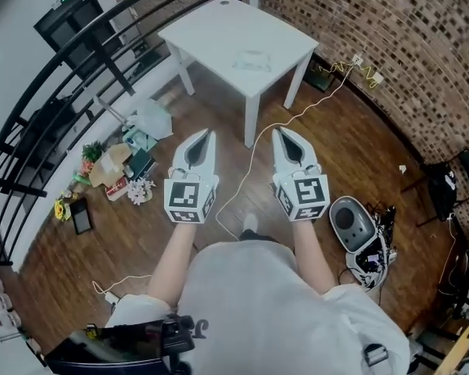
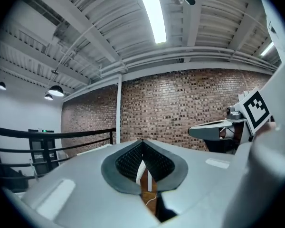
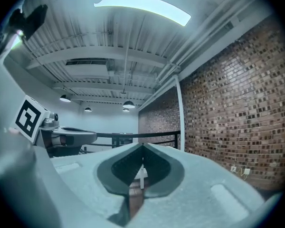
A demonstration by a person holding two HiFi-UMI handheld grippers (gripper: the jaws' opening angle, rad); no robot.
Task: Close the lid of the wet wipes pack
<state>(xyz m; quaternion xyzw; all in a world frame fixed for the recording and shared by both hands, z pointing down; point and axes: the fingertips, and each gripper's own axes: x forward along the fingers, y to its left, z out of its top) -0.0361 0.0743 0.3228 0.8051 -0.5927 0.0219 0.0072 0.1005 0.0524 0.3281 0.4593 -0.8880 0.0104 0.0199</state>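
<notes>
The wet wipes pack is a small pale packet lying on the white table, far ahead of me; at this distance I cannot tell whether its lid is up or down. I hold both grippers side by side over the wooden floor, well short of the table. The left gripper has its jaws pressed together with nothing in them, and so does the right gripper. In the left gripper view the shut tips point at a brick wall. The right gripper view shows shut tips too.
A white cable runs across the floor from a wall socket. Loose clutter lies by the black railing on the left. A grey round appliance sits at my right, a dark chair beyond it.
</notes>
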